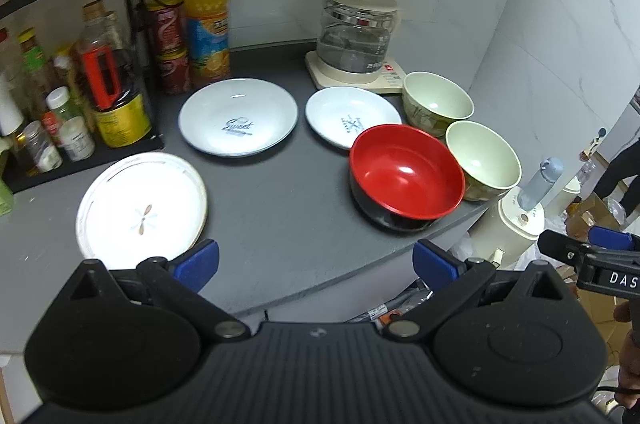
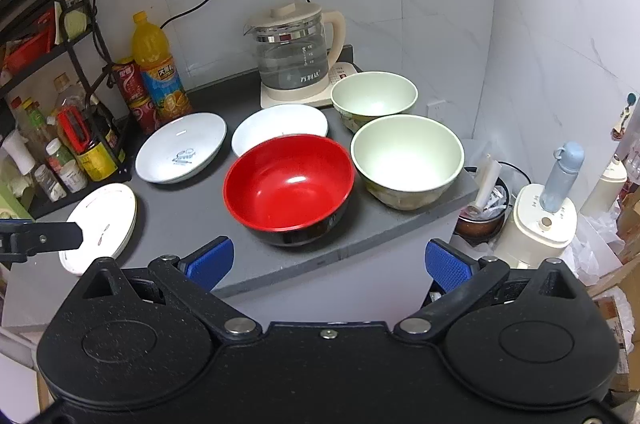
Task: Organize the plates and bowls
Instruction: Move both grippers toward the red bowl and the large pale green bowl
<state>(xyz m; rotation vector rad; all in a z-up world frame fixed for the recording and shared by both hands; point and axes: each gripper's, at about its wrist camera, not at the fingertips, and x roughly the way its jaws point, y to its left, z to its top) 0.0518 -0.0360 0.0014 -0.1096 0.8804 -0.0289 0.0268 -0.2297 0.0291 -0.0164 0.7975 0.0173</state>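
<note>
On grey counter, left to right: white plate near front edge; two pale-blue plates behind; red bowl touching rightmost; two green bowls at right edge. Left gripper and right gripper hover short of counter, jaws spread wide, empty.

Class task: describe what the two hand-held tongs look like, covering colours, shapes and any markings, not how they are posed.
Both the left tongs and the right tongs have a matte black, speckled plastic body with two round lobes, ribbed in the middle. Black link arms turn on silver rivets and carry blue textured pads. In the left view, white letters "DAS" show on the right tongs' side, and a thin black cable hangs below.
</note>
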